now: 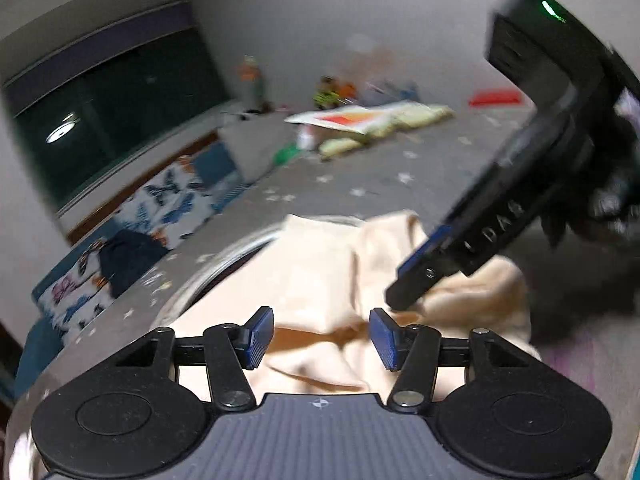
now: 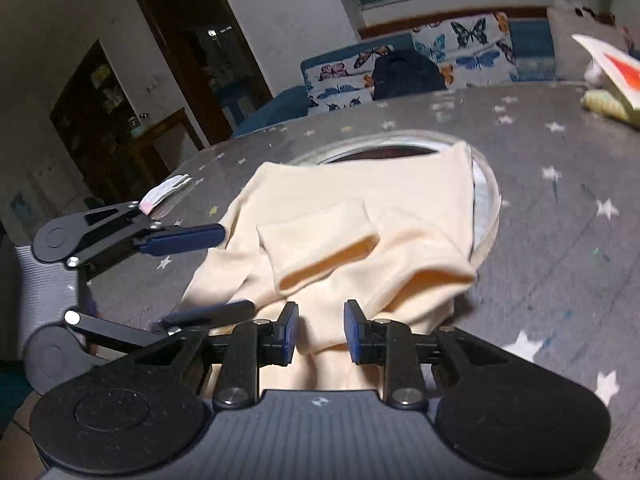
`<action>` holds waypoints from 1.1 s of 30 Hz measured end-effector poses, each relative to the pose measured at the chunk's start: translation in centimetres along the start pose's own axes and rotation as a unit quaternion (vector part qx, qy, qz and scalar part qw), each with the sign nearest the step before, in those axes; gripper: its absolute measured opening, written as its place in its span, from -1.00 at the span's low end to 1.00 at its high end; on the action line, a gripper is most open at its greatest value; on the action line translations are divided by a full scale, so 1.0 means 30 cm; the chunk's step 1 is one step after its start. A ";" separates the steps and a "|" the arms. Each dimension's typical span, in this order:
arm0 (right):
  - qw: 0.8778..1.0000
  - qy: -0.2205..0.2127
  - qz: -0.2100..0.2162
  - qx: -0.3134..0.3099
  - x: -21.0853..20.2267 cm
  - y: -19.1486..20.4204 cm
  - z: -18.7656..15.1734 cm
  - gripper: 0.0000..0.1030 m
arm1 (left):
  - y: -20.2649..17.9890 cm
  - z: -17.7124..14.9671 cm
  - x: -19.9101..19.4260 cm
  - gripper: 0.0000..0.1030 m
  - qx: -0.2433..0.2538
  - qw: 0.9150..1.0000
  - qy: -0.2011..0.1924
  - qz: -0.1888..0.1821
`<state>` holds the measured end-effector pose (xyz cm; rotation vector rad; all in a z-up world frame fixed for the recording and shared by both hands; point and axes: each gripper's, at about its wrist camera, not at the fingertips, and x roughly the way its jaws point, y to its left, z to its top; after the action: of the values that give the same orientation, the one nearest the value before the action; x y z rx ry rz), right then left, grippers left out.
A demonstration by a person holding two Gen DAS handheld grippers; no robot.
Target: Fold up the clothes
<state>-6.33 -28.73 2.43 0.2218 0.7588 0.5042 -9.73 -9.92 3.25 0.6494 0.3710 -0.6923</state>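
A cream garment (image 2: 352, 236) lies loosely folded on the grey star-print table cover (image 2: 560, 240), partly over a round glass turntable (image 2: 486, 196). It also shows in the left wrist view (image 1: 320, 264). My right gripper (image 2: 321, 332) is open, its jaws on either side of the garment's near edge. My left gripper (image 1: 322, 336) is open just above the cloth; in the right wrist view it (image 2: 208, 268) sits at the garment's left edge, fingers apart. The right gripper's body (image 1: 500, 208) reaches down onto the cloth in the left wrist view.
A butterfly-print sofa (image 2: 440, 60) with a dark garment (image 2: 404, 72) stands behind the table. A yellow-green cloth and a paper with an orange print (image 1: 372, 120) lie at the far side. A small white folded item (image 2: 166, 194) lies at the left table edge.
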 end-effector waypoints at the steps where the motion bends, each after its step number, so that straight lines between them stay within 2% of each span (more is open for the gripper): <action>1: 1.000 0.000 0.002 0.002 0.002 -0.002 -0.004 -0.52 | -0.007 -0.001 0.019 0.10 0.015 1.000 0.005 0.001; 6: 1.000 -0.001 0.013 0.015 0.004 -0.017 -0.014 -0.51 | -0.001 0.001 0.107 0.06 0.052 0.998 0.026 -0.006; 8: 1.000 -0.001 0.016 0.020 0.009 -0.019 -0.016 -0.51 | -0.001 0.001 0.131 -0.14 0.067 0.997 0.031 -0.010; 10: 0.999 -0.003 0.020 0.026 0.009 -0.021 -0.016 -0.51 | 0.006 -0.006 0.148 -0.61 0.066 0.997 0.034 -0.012; 11: 0.999 -0.004 0.020 0.028 0.009 -0.023 -0.017 -0.51 | 0.010 -0.010 0.156 -0.69 0.064 0.997 0.035 -0.012; 13: 0.999 -0.007 0.022 0.034 0.008 -0.026 -0.021 -0.51 | 0.031 -0.015 0.140 -0.84 0.033 0.999 0.030 -0.006; 16: 0.999 -0.010 0.022 0.038 0.008 -0.025 -0.024 -0.51 | 0.073 -0.023 0.103 -0.88 -0.032 0.999 0.017 0.006; 18: 0.999 -0.010 0.021 0.038 0.009 -0.022 -0.026 -0.51 | 0.118 -0.028 0.056 -0.89 -0.091 0.996 0.005 0.018; 20: 0.999 -0.011 0.018 0.035 0.011 -0.015 -0.029 -0.48 | 0.172 -0.036 0.002 -0.89 -0.159 0.987 -0.013 0.034; 24: 1.000 -0.012 0.005 0.018 0.016 0.016 -0.025 -0.32 | 0.270 -0.071 -0.127 -0.89 -0.272 0.958 -0.051 0.074; 29: 0.999 -0.022 -0.019 -0.042 0.024 0.114 -0.008 -0.13 | 0.302 -0.125 -0.270 -0.90 -0.317 0.937 -0.068 0.127; 31: 0.998 -0.025 -0.015 -0.059 0.031 0.151 -0.001 -0.09 | 0.307 -0.153 -0.319 -0.89 -0.329 0.930 -0.069 0.147; 32: 0.998 -0.022 -0.008 -0.064 0.037 0.173 0.002 0.03 | 0.310 -0.167 -0.343 -0.89 -0.336 0.926 -0.069 0.156; 33: 0.997 -0.017 0.002 -0.069 0.048 0.194 0.002 0.06 | 0.313 -0.181 -0.366 -0.89 -0.340 0.923 -0.068 0.167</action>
<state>-7.46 -23.01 3.76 0.1026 0.6876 0.5529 -11.71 4.31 8.88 -0.0057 0.3323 -0.2445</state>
